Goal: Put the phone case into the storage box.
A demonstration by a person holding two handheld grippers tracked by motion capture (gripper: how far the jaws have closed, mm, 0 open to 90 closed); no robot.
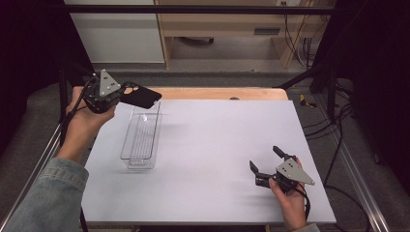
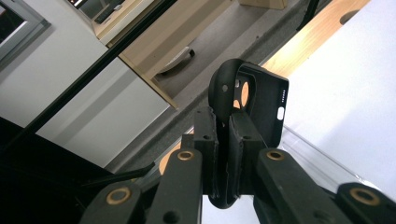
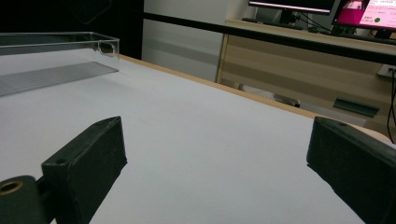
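A black phone case (image 1: pixel 141 96) hangs in the air over the far end of a clear plastic bin (image 1: pixel 140 137), at the table's far left. My left gripper (image 1: pixel 123 93) is shut on one end of it. In the left gripper view the case (image 2: pixel 261 100) sticks out past the jaws, its edge pinched between the pads, and the bin's rim (image 2: pixel 322 158) lies below it. My right gripper (image 1: pixel 263 158) rests low over the table at the near right, open, with nothing between its fingers (image 3: pixel 88 163). The bin (image 3: pixel 51 51) stands far off in that view.
The white table top (image 1: pixel 217 145) has a wooden strip (image 1: pixel 222 93) along its far edge. Metal frame rails (image 1: pixel 43 154) run down both sides. A wooden desk and cables (image 1: pixel 300 43) stand beyond the table.
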